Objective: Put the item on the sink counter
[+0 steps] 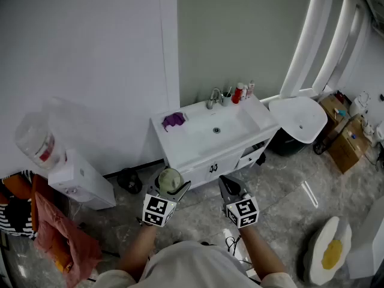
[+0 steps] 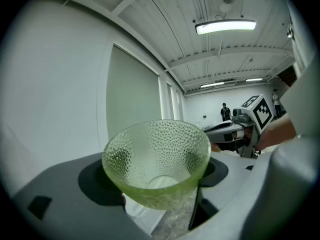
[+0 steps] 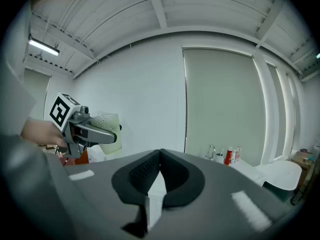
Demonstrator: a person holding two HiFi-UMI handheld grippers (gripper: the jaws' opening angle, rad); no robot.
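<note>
Left gripper (image 1: 173,188) is clamped on a bumpy green glass bowl (image 2: 156,160), held up in the air. Right gripper (image 3: 159,157) next to it is pinched closed, nothing in it. Further out sits the white sink surface (image 1: 259,116), well apart from the bowl, with a purple cloth (image 1: 173,120) on its left corner and bottles (image 1: 240,92) beside the faucet (image 1: 215,96) at the back.

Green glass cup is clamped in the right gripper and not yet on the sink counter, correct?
Not quite. The green glass cup is clamped in the left gripper, not the right. The left gripper view shows it between those jaws, while the right gripper is shut and empty. It is indeed not yet on the sink counter.
</note>
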